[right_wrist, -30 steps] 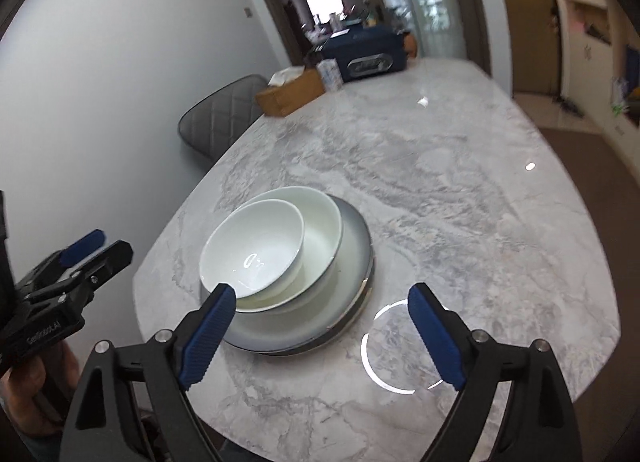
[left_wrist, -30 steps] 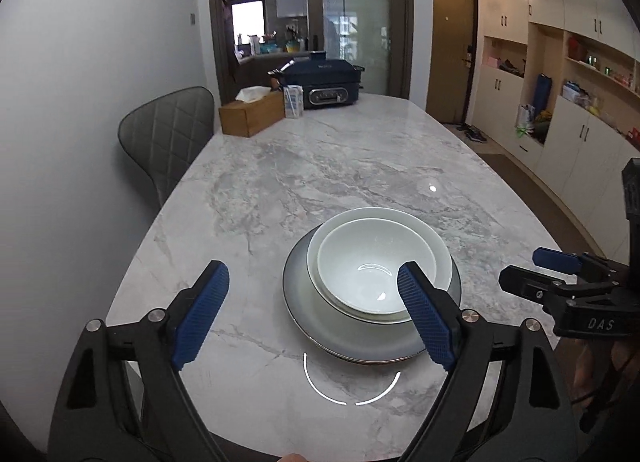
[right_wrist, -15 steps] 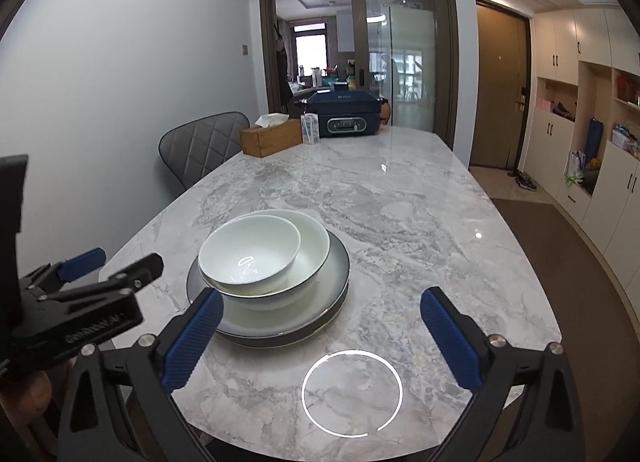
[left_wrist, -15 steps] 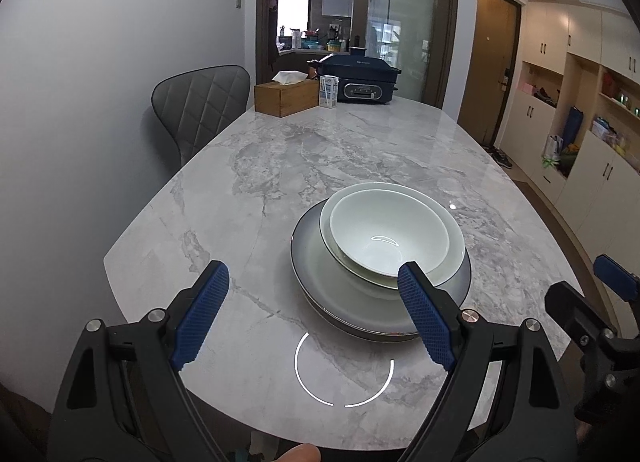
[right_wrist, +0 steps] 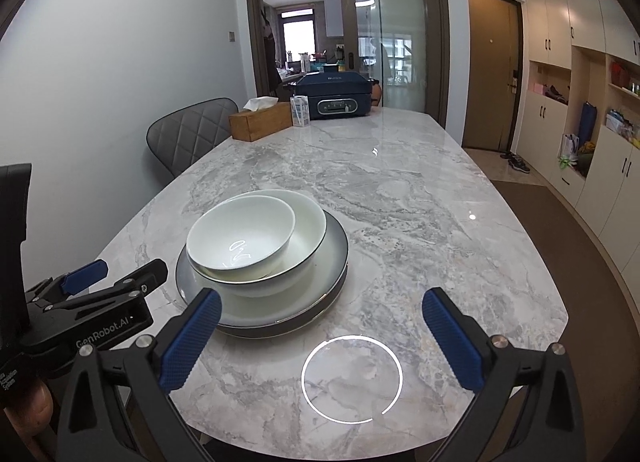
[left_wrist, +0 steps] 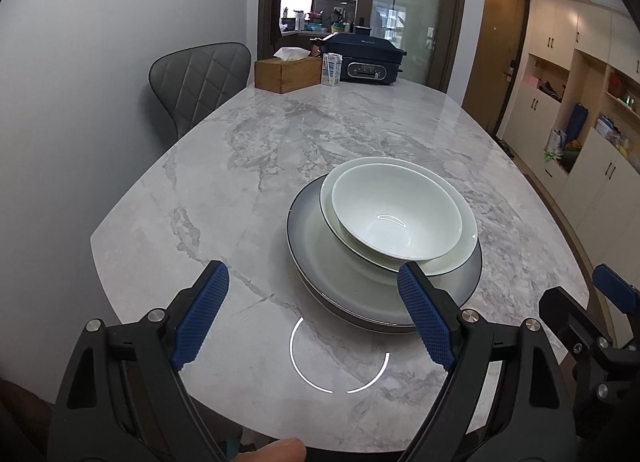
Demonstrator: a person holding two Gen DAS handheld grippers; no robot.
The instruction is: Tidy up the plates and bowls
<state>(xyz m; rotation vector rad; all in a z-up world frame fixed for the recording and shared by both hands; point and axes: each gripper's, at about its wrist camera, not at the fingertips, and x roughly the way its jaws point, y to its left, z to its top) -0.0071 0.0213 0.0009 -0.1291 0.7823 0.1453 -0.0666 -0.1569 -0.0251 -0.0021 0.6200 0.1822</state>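
Item 1, stack of crockery: a small white bowl (left_wrist: 394,218) sits inside a wider white bowl (left_wrist: 448,258) with a thin dark rim line, and that rests on a large grey plate (left_wrist: 320,258) with a dark edge. From my right camera the same stack reads small bowl (right_wrist: 240,236), wide bowl (right_wrist: 308,238), grey plate (right_wrist: 336,258). The small bowl is off-centre in the wide one, and the wide one off-centre on the plate. The stack stands near the close end of the marble surface (left_wrist: 320,134).

Item 2, my left tongs (left_wrist: 312,322): spread wide, nothing between the blue pads, raised over the near edge of the surface. The right-hand pad overlaps the front rim of the plate in view; I cannot tell whether it touches. In the right camera they (right_wrist: 116,276) appear just left of the stack.

Item 3, my right tongs (right_wrist: 320,338): spread wide, holding nothing, over bare marble to the right of the stack, with the left pad (right_wrist: 188,342) in front of the plate's edge. In the left camera one blue tip of them (left_wrist: 580,302) shows at the far right.

Item 4, far end of surface: wooden tissue box (left_wrist: 286,72), small carton (left_wrist: 331,69), dark blue cooking appliance (left_wrist: 364,62).

Item 5, surroundings: grey quilted chair (left_wrist: 200,78) at the left side, cream cabinets (right_wrist: 580,74) along the right wall.
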